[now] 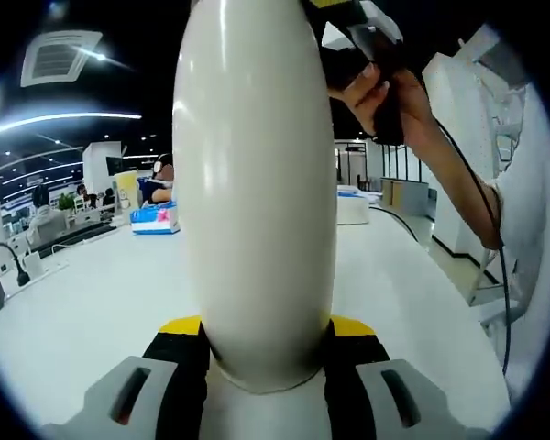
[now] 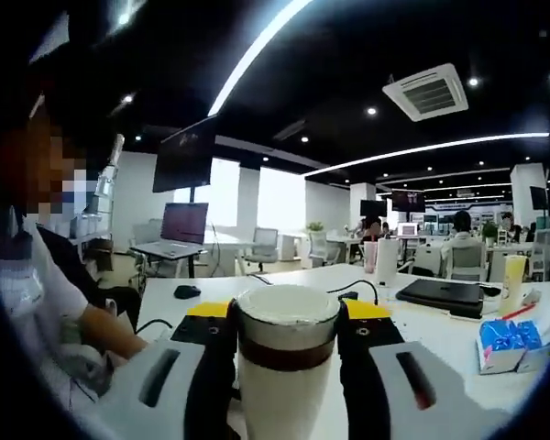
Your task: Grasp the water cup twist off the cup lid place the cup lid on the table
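Note:
A tall cream-white water cup (image 1: 257, 183) stands upright across the middle of the left gripper view. My left gripper (image 1: 266, 328) is shut on its lower body, with the yellow-tipped jaws pressed against both sides. Above it, a person's hand (image 1: 385, 96) holds my right gripper (image 1: 359, 41) at the cup's top. In the right gripper view the cup lid (image 2: 287, 307) is cream with a brown band under it, and my right gripper (image 2: 287, 321) is shut on it, one jaw on each side. The cup is held above the white table (image 1: 92, 312).
A blue tissue pack (image 1: 154, 217) (image 2: 506, 346) lies on the table. A closed black laptop (image 2: 440, 291), a yellow bottle (image 2: 512, 284) and a black mouse (image 2: 187, 291) are farther off. A seated person (image 2: 37, 302) is at the left, and a black cable (image 1: 490, 238) hangs from the hand.

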Tool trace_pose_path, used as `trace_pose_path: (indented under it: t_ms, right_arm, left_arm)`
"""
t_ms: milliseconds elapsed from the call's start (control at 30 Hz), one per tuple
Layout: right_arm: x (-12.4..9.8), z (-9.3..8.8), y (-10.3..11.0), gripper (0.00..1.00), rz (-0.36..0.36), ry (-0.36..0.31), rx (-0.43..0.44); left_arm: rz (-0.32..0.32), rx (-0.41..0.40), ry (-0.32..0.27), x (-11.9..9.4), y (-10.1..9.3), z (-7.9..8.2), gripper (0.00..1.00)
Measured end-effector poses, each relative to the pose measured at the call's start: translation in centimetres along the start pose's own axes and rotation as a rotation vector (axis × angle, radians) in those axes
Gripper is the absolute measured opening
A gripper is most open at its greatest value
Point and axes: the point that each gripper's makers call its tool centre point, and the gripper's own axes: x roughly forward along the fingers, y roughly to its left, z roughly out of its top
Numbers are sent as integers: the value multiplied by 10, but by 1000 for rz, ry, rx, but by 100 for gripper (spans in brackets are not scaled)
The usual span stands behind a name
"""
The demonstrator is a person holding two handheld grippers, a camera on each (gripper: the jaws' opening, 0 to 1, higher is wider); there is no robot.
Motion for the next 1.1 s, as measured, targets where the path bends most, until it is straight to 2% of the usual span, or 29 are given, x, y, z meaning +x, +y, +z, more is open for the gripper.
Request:
trace_pose_path:
  t_ms: [500, 700, 733, 900, 1033, 1100]
  right_arm:
    - [0, 0, 6, 46, 203, -14, 30]
    - [-3, -1, 12, 46, 225, 0, -11]
    - [-3, 0, 12, 46, 222, 0, -39]
    - [-1, 5, 11, 49, 144, 9, -63]
    - [-3, 17, 20, 64, 88, 20, -47]
    - [-3, 22, 19, 71, 18, 10, -22]
  left_arm:
    - [-5, -2, 1, 1, 0, -1, 50]
    - [-7, 0, 3, 1, -1, -1, 50]
    - [-8, 1, 3, 1, -1, -1, 50]
    - [-8, 1, 3, 1, -2, -1, 50]
    - [-8, 2, 3, 1, -2, -1, 50]
    - [-8, 3, 4, 1, -1, -1, 50]
